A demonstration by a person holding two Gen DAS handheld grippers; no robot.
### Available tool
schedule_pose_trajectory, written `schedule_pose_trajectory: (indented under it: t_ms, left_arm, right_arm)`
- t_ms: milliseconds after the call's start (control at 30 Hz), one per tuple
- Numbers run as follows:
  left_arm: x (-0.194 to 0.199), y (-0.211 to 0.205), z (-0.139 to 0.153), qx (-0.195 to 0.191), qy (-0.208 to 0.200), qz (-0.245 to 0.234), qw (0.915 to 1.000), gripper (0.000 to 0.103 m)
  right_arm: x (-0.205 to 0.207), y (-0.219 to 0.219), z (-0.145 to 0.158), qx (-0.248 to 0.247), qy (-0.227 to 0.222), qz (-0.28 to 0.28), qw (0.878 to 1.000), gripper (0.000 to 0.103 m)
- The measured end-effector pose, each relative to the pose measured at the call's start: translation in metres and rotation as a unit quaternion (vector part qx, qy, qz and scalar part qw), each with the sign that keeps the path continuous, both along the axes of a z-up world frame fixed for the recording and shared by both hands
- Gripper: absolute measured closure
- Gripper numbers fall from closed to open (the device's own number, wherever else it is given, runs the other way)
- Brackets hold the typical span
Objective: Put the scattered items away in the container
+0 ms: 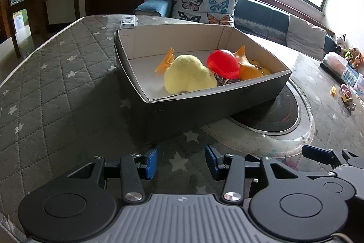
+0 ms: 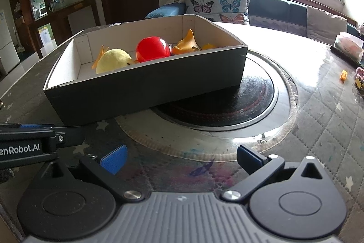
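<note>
Resting on the quilted table (image 1: pixel 56 83), the dark cardboard box (image 1: pixel 204 111) sits partly over a round glass hotplate inset (image 2: pixel 227 111). Inside it lie a yellow plush toy (image 1: pixel 188 76), a red ball (image 1: pixel 223 64), an orange rubber toy (image 1: pixel 246 65) and an orange hair claw clip (image 1: pixel 165 62), all grouped toward the box's right half.

Remaining scattered items: a small orange block (image 2: pixel 343 74) and a small yellow toy (image 2: pixel 359 83) lie near the table's far right edge, with a pink item beside them too blurred to identify.

Handling judgement: these small pieces look light and rigid; the block is best pinched across its flat opposite sides. Being low on a glossy covering, it could skid if a fingertip nudges it first. The plush is soft and compressible; the ball looks smooth and liable to roll.

Position: the left hand-held gripper (image 1: pixel 181 162) sits low just before the box's near corner, jaws apart, nothing between them. The right hand-held gripper (image 2: pixel 180 158) hovers over the table in front of the hotplate, jaws wide apart and empty. The block lies well apart from it, ahead and to the right, making the right the better-placed tool.
</note>
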State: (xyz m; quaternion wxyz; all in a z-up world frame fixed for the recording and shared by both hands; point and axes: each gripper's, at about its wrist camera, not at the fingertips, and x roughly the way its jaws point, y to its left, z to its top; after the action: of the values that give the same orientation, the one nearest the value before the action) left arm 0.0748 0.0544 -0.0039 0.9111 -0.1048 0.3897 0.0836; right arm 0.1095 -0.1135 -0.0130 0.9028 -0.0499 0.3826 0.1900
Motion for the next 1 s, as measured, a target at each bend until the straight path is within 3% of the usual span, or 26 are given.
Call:
schedule_pose_trajectory:
  t_ms: [1000]
  left_arm:
    - [0.018, -0.012, 0.0, -0.006, 0.022, 0.014, 0.9997, 0.056]
  right_arm:
    - [0.021, -0.008, -0.001, -0.016, 0.014, 0.014, 1.0, 0.0]
